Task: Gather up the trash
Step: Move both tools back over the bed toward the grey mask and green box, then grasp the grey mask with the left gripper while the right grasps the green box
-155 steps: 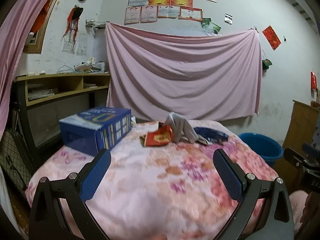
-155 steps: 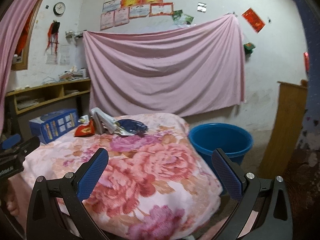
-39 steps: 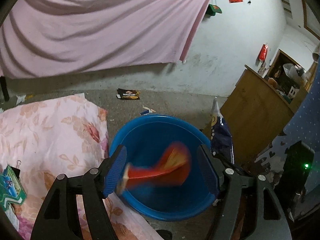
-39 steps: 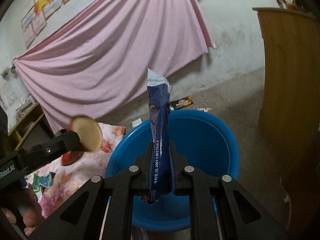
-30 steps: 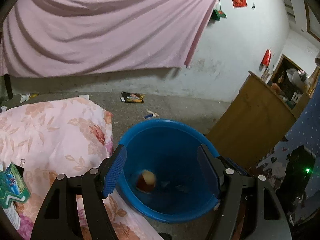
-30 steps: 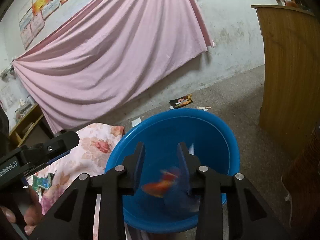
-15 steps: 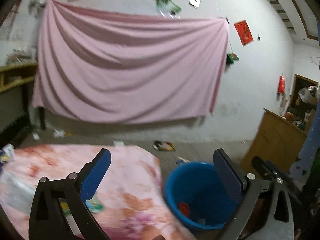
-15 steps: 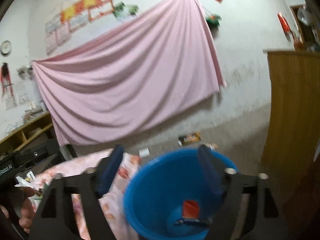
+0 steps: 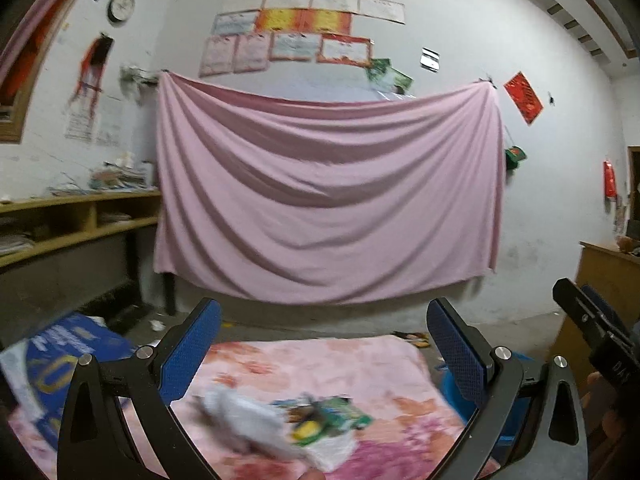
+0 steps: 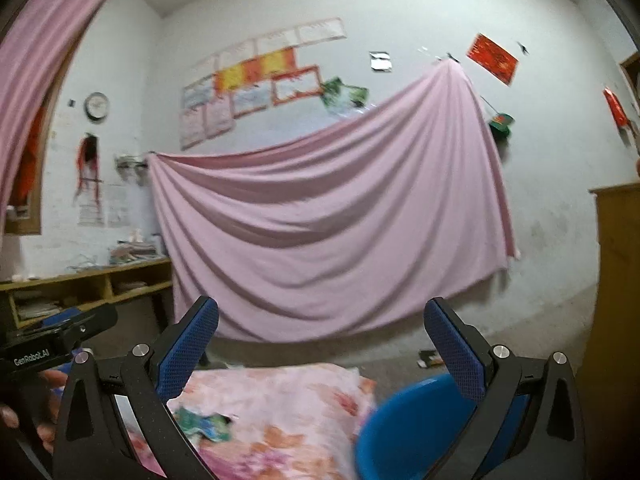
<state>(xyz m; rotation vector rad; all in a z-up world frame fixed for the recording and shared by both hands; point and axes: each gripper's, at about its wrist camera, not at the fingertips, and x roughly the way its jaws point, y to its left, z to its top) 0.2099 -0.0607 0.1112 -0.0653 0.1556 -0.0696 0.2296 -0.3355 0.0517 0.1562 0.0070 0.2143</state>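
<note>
My left gripper [image 9: 323, 320] stands open and empty above the floral-blanket table [image 9: 320, 360]. Below it lie a blurred white crumpled wrapper [image 9: 248, 420] and a green wrapper [image 9: 336, 416]. The green wrapper [image 10: 208, 426] also shows in the right wrist view. My right gripper [image 10: 320, 316] holds nothing and its jaws are opening; it points level at the pink sheet, with the blue basin [image 10: 408, 424] low on the right beside the table. What lies in the basin is hidden.
A blue box [image 9: 60, 364] sits at the table's left end. A wooden cabinet [image 10: 616, 280] stands to the right and shelves [image 9: 80, 220] to the left. A pink sheet [image 9: 328, 200] hangs on the back wall. A wrapper [image 10: 430, 358] lies on the floor behind the basin.
Both grippers let their wrappers drop into the blue basin and opened wide. Both then rose and swung left, from over the basin to the table and the back wall.
</note>
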